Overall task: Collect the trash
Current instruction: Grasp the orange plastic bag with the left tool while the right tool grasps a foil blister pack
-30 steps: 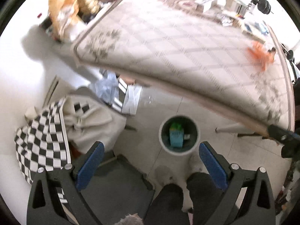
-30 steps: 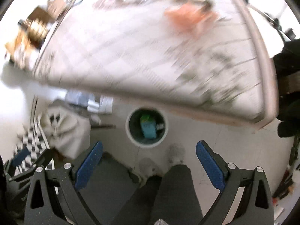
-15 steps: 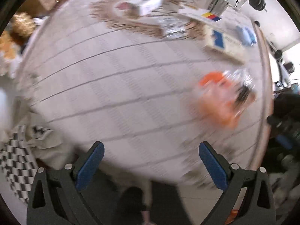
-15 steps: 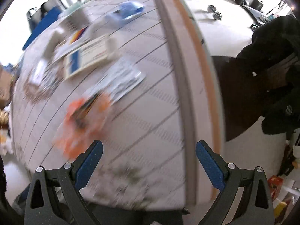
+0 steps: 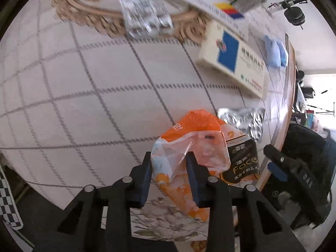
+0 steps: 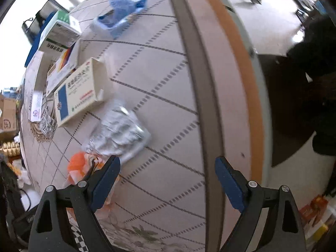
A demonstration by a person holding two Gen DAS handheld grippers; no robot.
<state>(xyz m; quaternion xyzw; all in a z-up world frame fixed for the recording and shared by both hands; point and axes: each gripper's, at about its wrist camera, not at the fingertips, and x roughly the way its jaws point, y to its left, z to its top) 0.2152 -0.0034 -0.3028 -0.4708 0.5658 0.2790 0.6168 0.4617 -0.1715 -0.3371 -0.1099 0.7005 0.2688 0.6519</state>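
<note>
My left gripper is shut on the near end of an orange and white plastic snack bag that lies on the table's checked cloth. A black packet sits in or beside the bag. A crumpled silver foil wrapper lies just beyond. My right gripper is open and empty above the cloth near the table's right edge; the foil wrapper lies just beyond its left finger, and the orange bag shows at its left.
A white and blue medicine box, more boxes, a silver blister pack and blue gloves lie farther back. The table's wooden edge runs along the right. A dark chair stands beyond it.
Both grippers swung up from the bin on the floor to the tabletop. My left gripper closed on the orange bag. My right gripper stayed open.
</note>
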